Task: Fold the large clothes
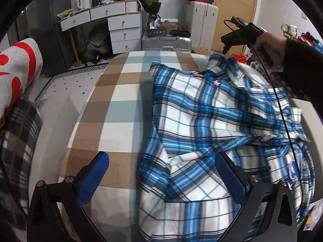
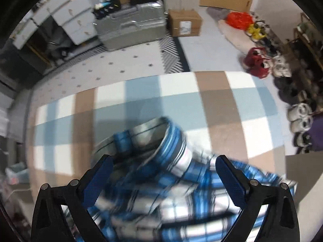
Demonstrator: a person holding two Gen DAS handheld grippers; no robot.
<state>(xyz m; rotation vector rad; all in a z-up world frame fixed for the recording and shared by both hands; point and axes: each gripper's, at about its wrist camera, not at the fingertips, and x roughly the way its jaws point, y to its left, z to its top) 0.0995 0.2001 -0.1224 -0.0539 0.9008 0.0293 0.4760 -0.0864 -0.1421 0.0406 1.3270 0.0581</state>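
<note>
Blue, white and black plaid shirt (image 1: 201, 109), soft woven cotton look, crumpled and loosely spread on the bed (image 1: 113, 92); lies on the right half of the checked cover in the left wrist view, collar end toward the far edge, hem end nearest the camera. Ridges and folds across the middle, a sleeve bunched at the right with an embroidered patch. Bed cover flat, in tan, pale blue and white squares; left half bare, ample free surface there up to the bed's left edge.

Left gripper (image 1: 161, 171) spread wide, blue ribbed pads, black frame; right pad over the shirt's lower part, left pad over bare cover; nothing pinched.

Right gripper (image 2: 163, 173) also spread wide over a rolled cuff or collar band of the shirt (image 2: 161, 141), motion-blurred; contact cannot be told. Seen from the left camera, right gripper (image 1: 227, 49) raised above the shirt's far corner, held by a hand (image 1: 266, 40) in a dark sleeve.

Beyond the far bed edge: patterned rug (image 2: 121, 64), hard grey suitcase (image 2: 131, 26), cardboard box (image 2: 184, 22)
</note>
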